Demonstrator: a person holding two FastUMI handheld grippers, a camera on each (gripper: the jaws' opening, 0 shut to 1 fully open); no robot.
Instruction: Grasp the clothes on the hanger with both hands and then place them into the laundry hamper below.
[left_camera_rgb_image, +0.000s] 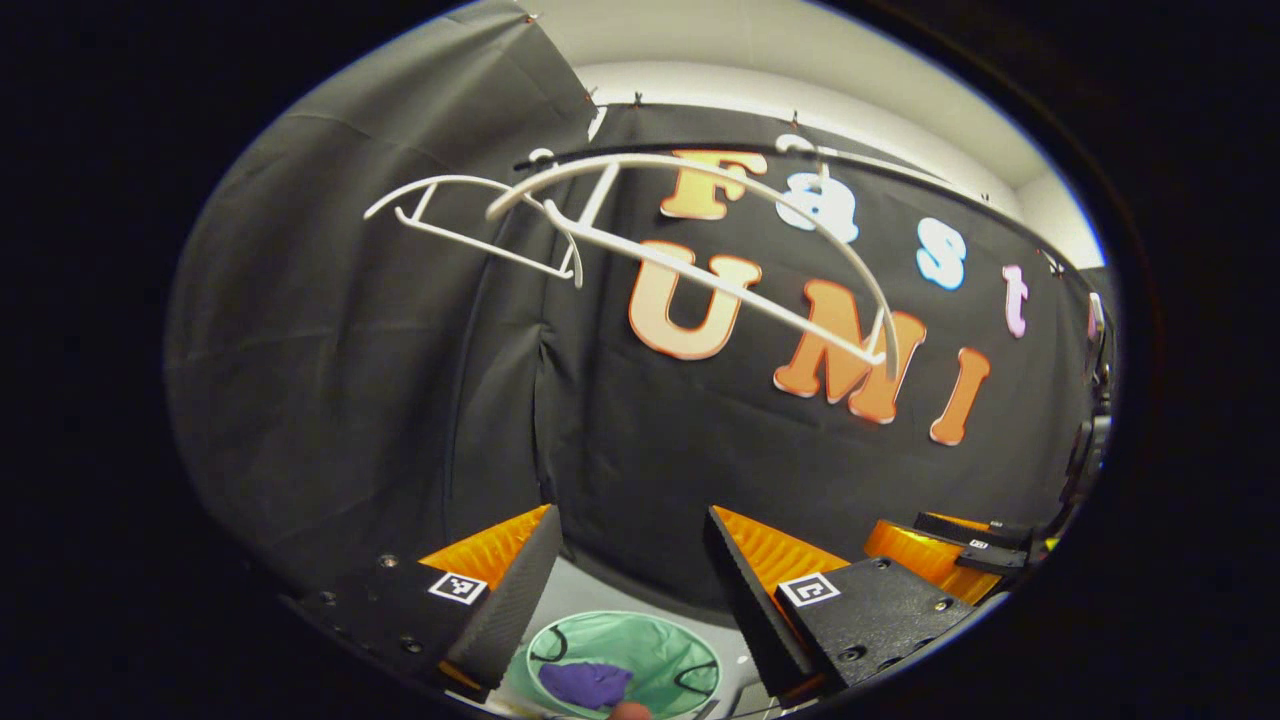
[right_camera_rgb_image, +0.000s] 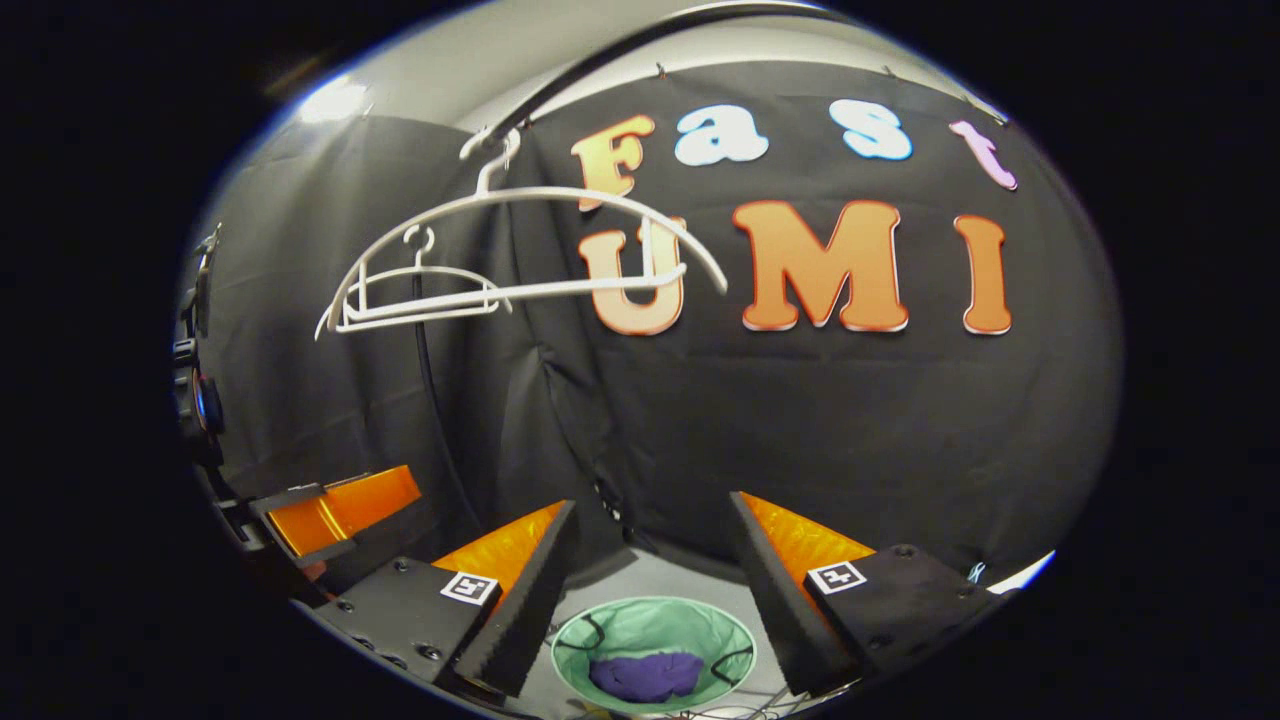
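Down below, between both pairs of fingers: green hamper (left_camera_rgb_image: 625, 665) (right_camera_rgb_image: 653, 655) on pale floor, purple garment (left_camera_rgb_image: 585, 683) (right_camera_rgb_image: 646, 676) bunched inside, against the near wall

Up on the rail: two white hangers, near (left_camera_rgb_image: 700, 240) (right_camera_rgb_image: 520, 245) and far (left_camera_rgb_image: 470, 225) (right_camera_rgb_image: 420, 290), both bare, nothing draped

Left gripper (left_camera_rgb_image: 630, 590): jaws spread wide, nothing between, held high over hamper. Right gripper (right_camera_rgb_image: 650, 590): same, jaws spread, empty, just beside the left and aimed alike

Step in hand, as judged: release over hamper, drop apparently done; clothes off hanger and resting in hamper, well apart from either gripper

Progress: task looks complete or all but

Next move, if any: draw both grippers back and up, clear of hangers; no further grasp called for, no clothing left on either hanger

Risk: little; swinging hanger could catch a raised finger
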